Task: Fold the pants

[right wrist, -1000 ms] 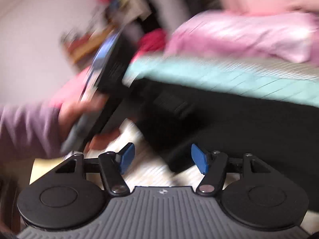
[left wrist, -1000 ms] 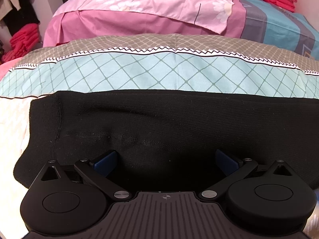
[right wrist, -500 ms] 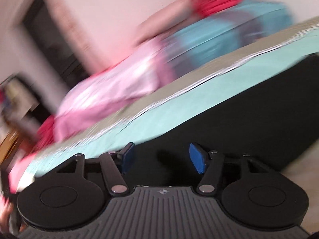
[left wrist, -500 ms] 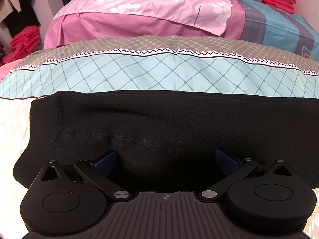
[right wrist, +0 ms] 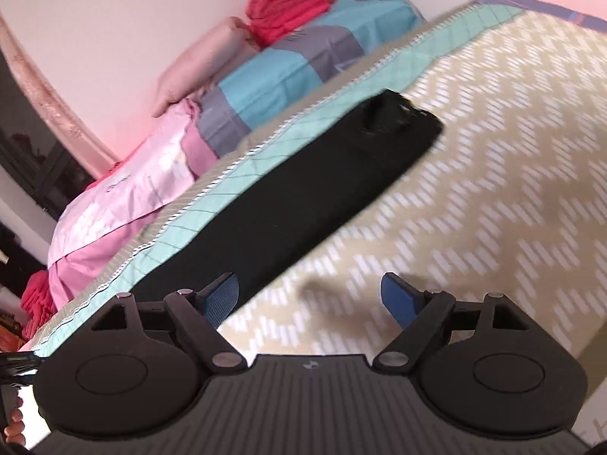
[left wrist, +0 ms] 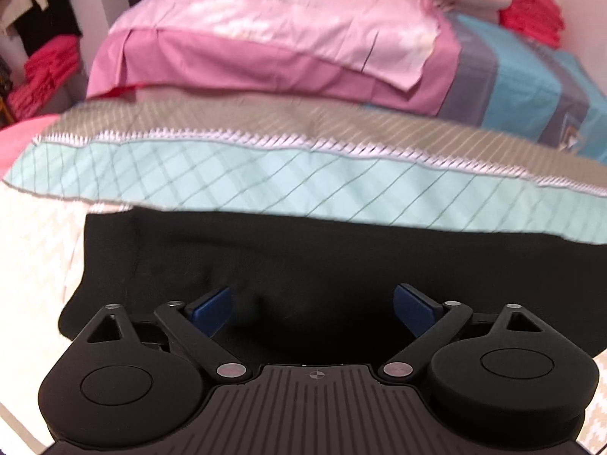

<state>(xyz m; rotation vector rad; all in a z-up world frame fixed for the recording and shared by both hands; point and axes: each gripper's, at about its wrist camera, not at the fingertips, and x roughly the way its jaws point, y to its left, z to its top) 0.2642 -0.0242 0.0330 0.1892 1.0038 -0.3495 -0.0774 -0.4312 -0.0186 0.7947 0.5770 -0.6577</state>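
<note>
The black pants (left wrist: pixel 303 254) lie flat as a long band across the bed. In the right wrist view the pants (right wrist: pixel 303 204) stretch away to a far end with a bunched opening. My left gripper (left wrist: pixel 313 305) is open and empty, low over the pants near their left end. My right gripper (right wrist: pixel 310 295) is open and empty; its left blue pad (right wrist: pixel 222 297) is at the pants' near edge, its right pad over the beige patterned sheet (right wrist: pixel 493 174).
Behind the pants run a mint checked band (left wrist: pixel 265 182) and a grey band of bedding. A pink quilt (left wrist: pixel 288 38) and blue-grey bedding (left wrist: pixel 531 76) are piled further back. Red clothes (left wrist: pixel 531 7) sit by the wall. More red clothes (left wrist: pixel 45 72) lie at the left.
My right gripper has swung fast from facing the left side of the room to looking along the pants over the beige sheet. My left gripper has lifted slightly and pulled back.
</note>
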